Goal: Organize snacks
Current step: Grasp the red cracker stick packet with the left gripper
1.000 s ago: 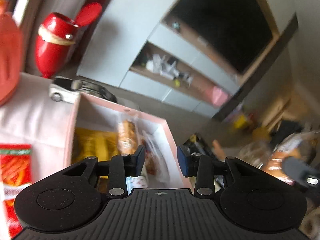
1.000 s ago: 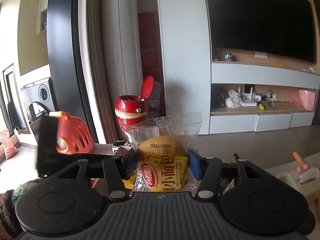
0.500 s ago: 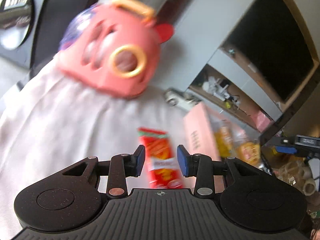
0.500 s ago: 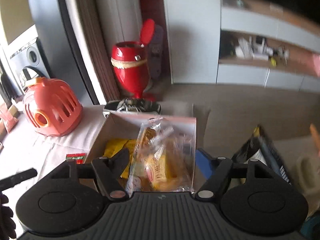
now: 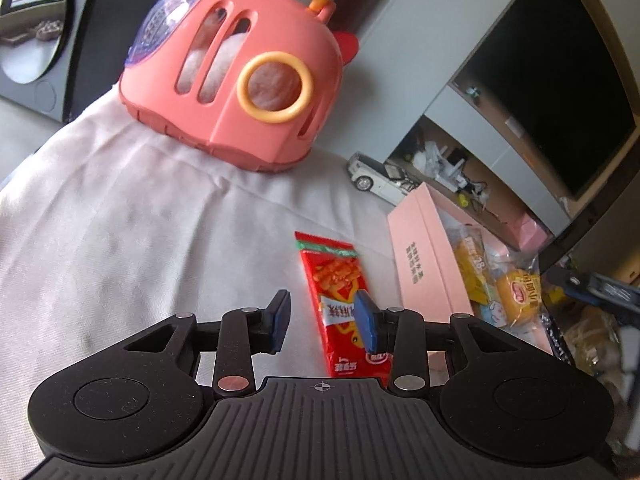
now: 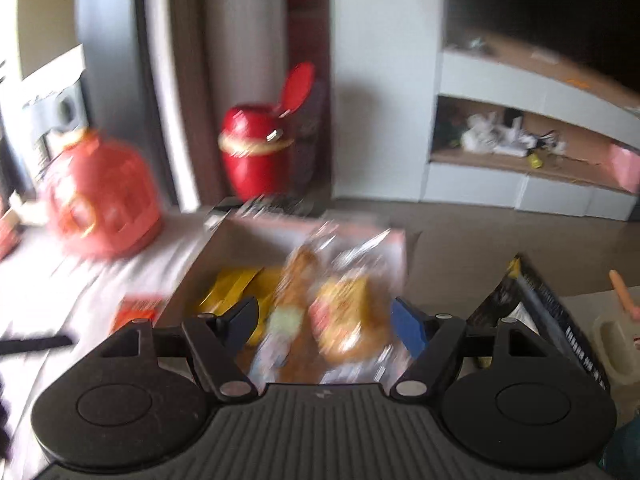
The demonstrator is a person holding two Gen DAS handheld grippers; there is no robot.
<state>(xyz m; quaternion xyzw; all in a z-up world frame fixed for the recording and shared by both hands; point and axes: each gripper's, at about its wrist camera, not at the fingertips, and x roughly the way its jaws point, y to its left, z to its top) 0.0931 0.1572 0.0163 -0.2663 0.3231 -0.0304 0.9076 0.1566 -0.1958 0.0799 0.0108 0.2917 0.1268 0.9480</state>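
A red snack packet (image 5: 340, 296) lies flat on the white cloth (image 5: 120, 232), just left of a pink box (image 5: 424, 256) that holds several snacks, among them a yellow bread bun packet (image 5: 520, 292). My left gripper (image 5: 326, 320) is open and empty, low over the packet's near end. In the blurred right wrist view my right gripper (image 6: 326, 320) is open and empty above the pink box (image 6: 240, 240), with the bun packet (image 6: 348, 320) lying in the box below it. The red packet (image 6: 136, 312) shows left of the box.
A pink toy carrier (image 5: 236, 68) stands at the back of the cloth, and shows in the right wrist view (image 6: 100, 200). A white toy car (image 5: 380, 180) sits behind the box. A red bin (image 6: 256, 152) stands on the floor. A black bag (image 6: 536, 320) lies right of the box.
My right gripper opened and let the bun packet go into the pink box. My left gripper swung left from the box to over the red packet.
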